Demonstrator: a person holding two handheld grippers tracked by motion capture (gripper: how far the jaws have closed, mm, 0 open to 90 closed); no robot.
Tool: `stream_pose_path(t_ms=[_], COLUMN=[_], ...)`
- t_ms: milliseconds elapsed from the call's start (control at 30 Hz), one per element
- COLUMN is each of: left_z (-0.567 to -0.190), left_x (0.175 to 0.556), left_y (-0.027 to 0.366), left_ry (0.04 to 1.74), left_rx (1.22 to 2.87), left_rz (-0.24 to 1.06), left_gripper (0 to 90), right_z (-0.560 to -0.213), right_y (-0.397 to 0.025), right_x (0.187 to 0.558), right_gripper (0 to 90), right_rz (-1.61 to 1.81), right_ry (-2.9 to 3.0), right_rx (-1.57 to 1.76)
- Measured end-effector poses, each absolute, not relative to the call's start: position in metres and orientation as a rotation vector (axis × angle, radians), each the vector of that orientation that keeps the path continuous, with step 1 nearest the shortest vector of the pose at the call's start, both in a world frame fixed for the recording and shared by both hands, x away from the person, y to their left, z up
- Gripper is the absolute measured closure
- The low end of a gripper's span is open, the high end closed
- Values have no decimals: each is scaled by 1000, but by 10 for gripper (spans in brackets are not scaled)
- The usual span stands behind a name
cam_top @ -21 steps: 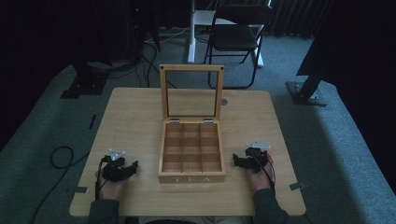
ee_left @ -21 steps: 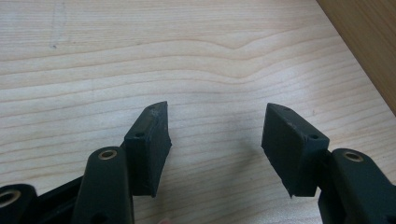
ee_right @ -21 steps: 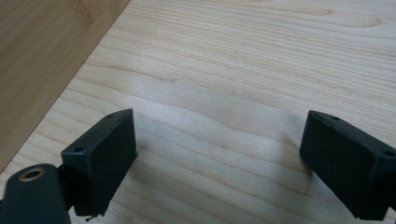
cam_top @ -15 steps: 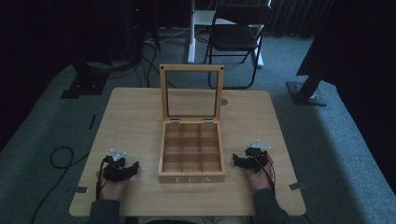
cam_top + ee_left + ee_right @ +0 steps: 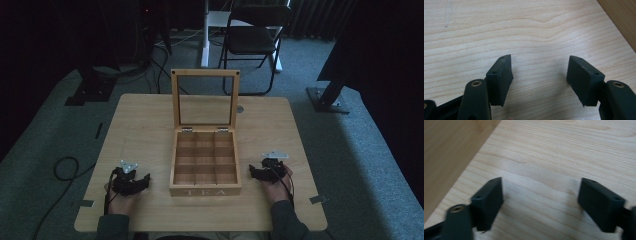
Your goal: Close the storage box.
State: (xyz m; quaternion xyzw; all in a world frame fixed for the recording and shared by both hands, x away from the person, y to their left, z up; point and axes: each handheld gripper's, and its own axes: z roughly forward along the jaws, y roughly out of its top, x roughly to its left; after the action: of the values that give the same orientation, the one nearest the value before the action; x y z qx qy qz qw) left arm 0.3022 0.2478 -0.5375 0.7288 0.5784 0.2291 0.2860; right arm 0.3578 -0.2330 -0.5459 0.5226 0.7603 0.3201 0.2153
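Observation:
A wooden tea box (image 5: 205,165) marked TEA sits at the table's front middle, its glass-paned lid (image 5: 204,100) standing upright at the back. Its compartments look empty. My left gripper (image 5: 131,181) rests on the table left of the box, held by a hand. In the left gripper view its jaws stand wide apart over bare wood (image 5: 539,72), with the box's side (image 5: 621,22) at the upper right. My right gripper (image 5: 269,169) rests right of the box, also open over bare wood (image 5: 540,195); the box wall (image 5: 449,155) fills its left side.
The light wooden table (image 5: 140,125) stands on grey carpet. A folding chair (image 5: 252,40) and a white stand post (image 5: 206,35) are behind it. Black stand bases (image 5: 327,100) flank the table, and a cable (image 5: 65,167) lies on the floor at left.

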Motion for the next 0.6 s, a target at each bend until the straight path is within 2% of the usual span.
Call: stream_pose_path(t_ms=[133,233,333,600], left_z=[-538,-538,-538,-539], left_x=[302,302,303,303], left_y=[247,247,246,246], left_ry=[1538,1535,1531,1528], left_rx=[1955,1954,1955,1952], left_rz=[618,618,620,621], left_gripper=[359,354,350,342], right_z=[-541,-536,-523,-502], right_y=[-232,-232,-231,-218], right_x=[356,354,352,348], right_gripper=[400,452,489,493], right_rz=[856,867,896,908], right_ry=[2108,2109,2107,2142], right_rx=[1483,1483,1462,1356])
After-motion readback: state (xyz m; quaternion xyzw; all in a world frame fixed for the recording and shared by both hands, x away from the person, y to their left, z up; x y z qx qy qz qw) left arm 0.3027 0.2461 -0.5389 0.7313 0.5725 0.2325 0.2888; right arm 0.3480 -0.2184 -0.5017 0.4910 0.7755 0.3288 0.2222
